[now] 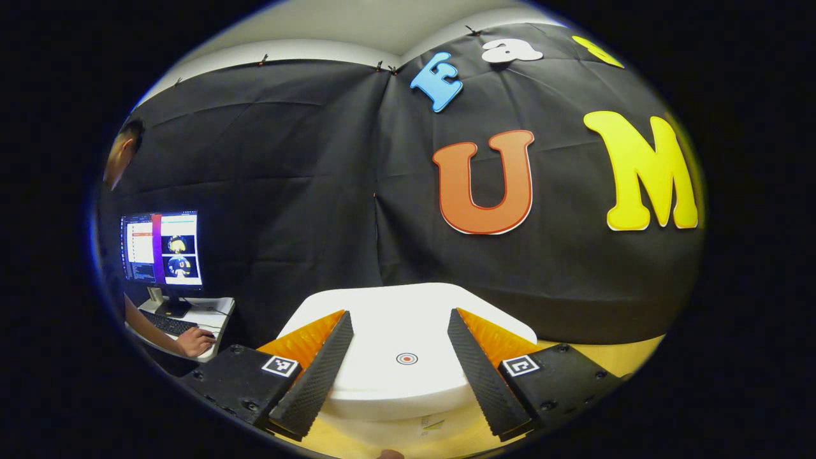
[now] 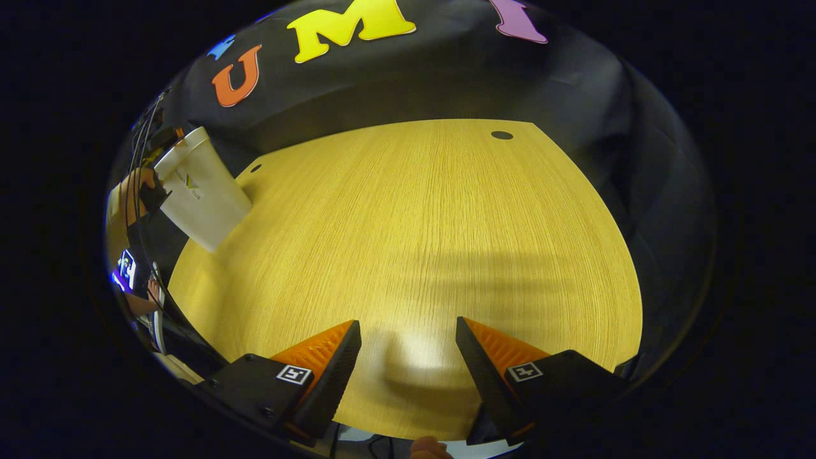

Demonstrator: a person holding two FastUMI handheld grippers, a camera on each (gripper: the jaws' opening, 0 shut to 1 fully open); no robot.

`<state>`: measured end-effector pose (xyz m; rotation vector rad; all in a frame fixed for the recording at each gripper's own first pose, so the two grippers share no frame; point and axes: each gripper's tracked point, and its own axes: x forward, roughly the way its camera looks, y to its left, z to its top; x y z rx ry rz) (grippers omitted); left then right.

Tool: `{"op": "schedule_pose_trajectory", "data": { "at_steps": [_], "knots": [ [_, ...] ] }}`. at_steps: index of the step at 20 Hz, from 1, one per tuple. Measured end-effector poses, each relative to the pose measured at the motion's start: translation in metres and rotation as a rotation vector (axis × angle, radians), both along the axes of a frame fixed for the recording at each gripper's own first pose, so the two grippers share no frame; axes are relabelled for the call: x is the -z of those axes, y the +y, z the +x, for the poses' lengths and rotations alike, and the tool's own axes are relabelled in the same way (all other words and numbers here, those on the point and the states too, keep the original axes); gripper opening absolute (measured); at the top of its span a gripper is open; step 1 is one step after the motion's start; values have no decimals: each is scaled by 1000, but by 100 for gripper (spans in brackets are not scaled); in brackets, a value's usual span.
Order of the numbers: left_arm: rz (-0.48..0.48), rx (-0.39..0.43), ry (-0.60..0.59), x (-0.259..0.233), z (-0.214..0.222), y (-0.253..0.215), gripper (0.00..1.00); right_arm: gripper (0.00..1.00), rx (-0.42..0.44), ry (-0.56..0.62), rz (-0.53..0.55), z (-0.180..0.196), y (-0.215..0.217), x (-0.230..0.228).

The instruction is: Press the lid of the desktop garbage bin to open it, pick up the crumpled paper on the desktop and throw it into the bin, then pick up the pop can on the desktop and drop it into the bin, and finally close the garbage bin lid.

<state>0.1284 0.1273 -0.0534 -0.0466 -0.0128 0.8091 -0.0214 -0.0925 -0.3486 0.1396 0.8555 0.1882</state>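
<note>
A: Where's the garbage bin?

B: In the left gripper view its white lid (image 1: 395, 331) sits shut, right ahead of the left gripper (image 1: 400, 364), with a small round target mark (image 1: 407, 359) between the two fingers. The jaws are spread wide, one finger to each side of the lid's near edge, gripping nothing; I can't tell if they touch it.

A: And the right one?

B: The right gripper (image 2: 408, 370) hangs over the yellow wood-grain desktop (image 2: 433, 223), jaws wide apart with nothing between them. The white bin (image 2: 204, 194) stands at the desk's far left corner in the right gripper view, with a hand (image 2: 131, 191) beside it.

A: Anything else?

B: Off to the left in the left gripper view, a person's hand (image 1: 194, 342) rests on a mouse by a keyboard (image 1: 167, 323) and a lit monitor (image 1: 162, 248).
</note>
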Motion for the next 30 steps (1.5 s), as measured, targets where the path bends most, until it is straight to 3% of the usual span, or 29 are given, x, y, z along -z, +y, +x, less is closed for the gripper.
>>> {"op": "schedule_pose_trajectory", "data": {
  "at_steps": [3, 6, 10, 17, 23, 27, 30],
  "knots": [
    [23, 18, 44, -5, 2, 2, 99, 95, -3, -11, 2, 1, 1, -4],
    [-32, 84, 133, -3, -1, -6, 97, 95, -9, -32, 11, 5, 10, -18],
    [-53, 212, 201, -22, -11, -27, 98, 95, -21, -66, 9, 9, 20, -37],
    [-51, 482, 210, -34, -53, -94, 99, 95, -31, -129, -16, 13, 43, -70],
    [-38, 704, 251, 7, -90, -166, 99, 95, -17, -331, -47, 19, 58, -147],
    [-62, 770, 301, 22, -104, -187, 99, 95, 25, -500, -138, 24, 55, -199],
    [-23, 800, 254, 8, -101, -194, 99, 95, 22, -604, -168, 21, 64, -229]
  ]
}}
